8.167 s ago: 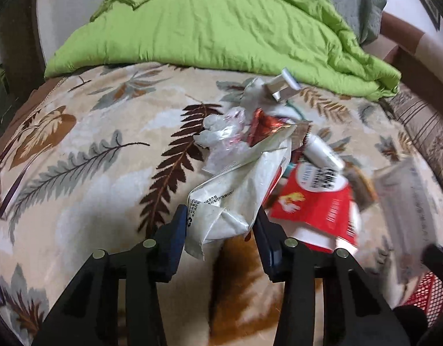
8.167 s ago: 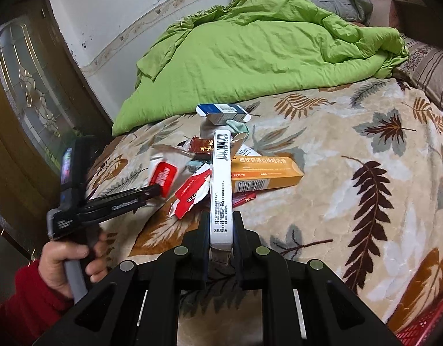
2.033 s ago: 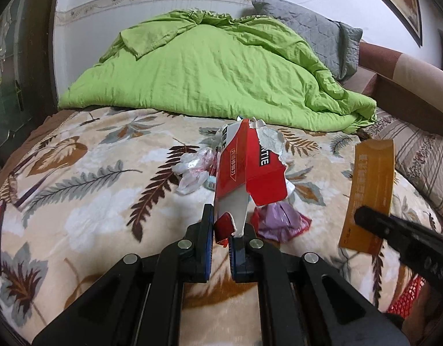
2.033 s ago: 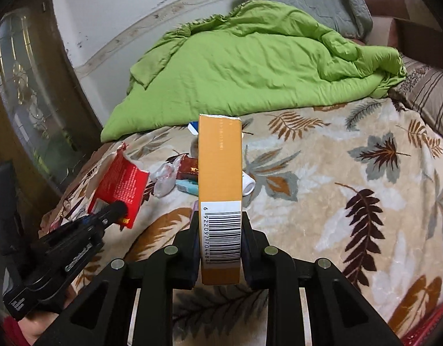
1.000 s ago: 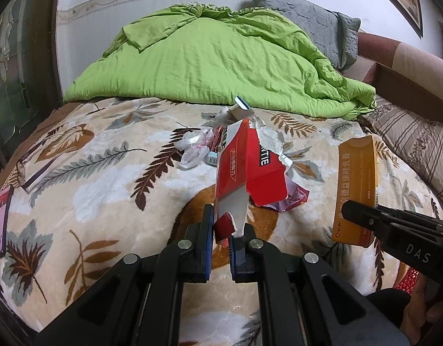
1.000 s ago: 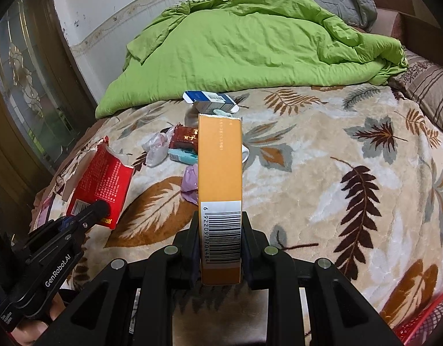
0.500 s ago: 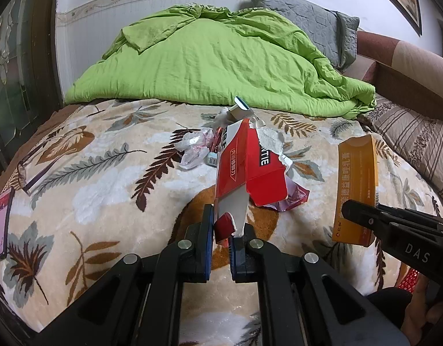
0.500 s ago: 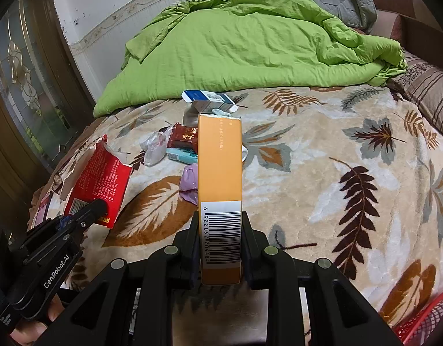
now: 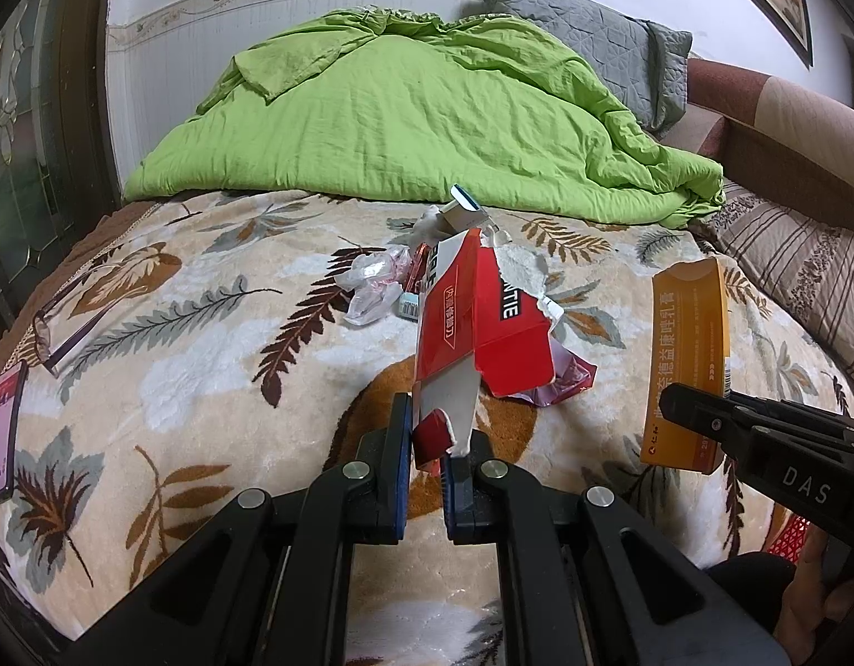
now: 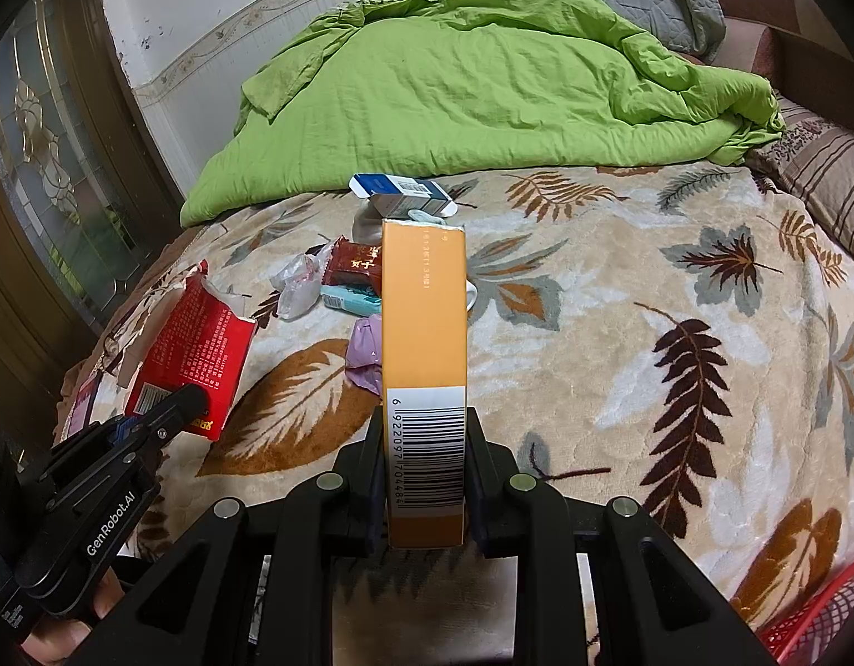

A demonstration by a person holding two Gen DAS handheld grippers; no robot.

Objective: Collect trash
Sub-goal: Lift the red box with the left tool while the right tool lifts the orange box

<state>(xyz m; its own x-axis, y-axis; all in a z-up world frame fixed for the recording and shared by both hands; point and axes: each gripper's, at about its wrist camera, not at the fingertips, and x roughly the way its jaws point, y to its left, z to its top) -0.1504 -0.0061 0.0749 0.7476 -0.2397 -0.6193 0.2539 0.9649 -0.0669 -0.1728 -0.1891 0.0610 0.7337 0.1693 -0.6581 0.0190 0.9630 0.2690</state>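
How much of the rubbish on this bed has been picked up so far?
Partway, it seems. The left tool grips a torn red box and the right tool an orange box, both lifted off the blanket. Still lying there: a blue-and-white box, a dark red wrapper, clear plastic and a purple wrapper.

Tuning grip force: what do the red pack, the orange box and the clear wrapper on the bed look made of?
Red pack: thin card, likely; printed outside, white inside, ragged torn top edge.
Orange box: paperboard carton, smooth matte print, sharp folded edges, barcode label.
Clear wrapper: thin plastic film, crumpled, translucent and glossy.
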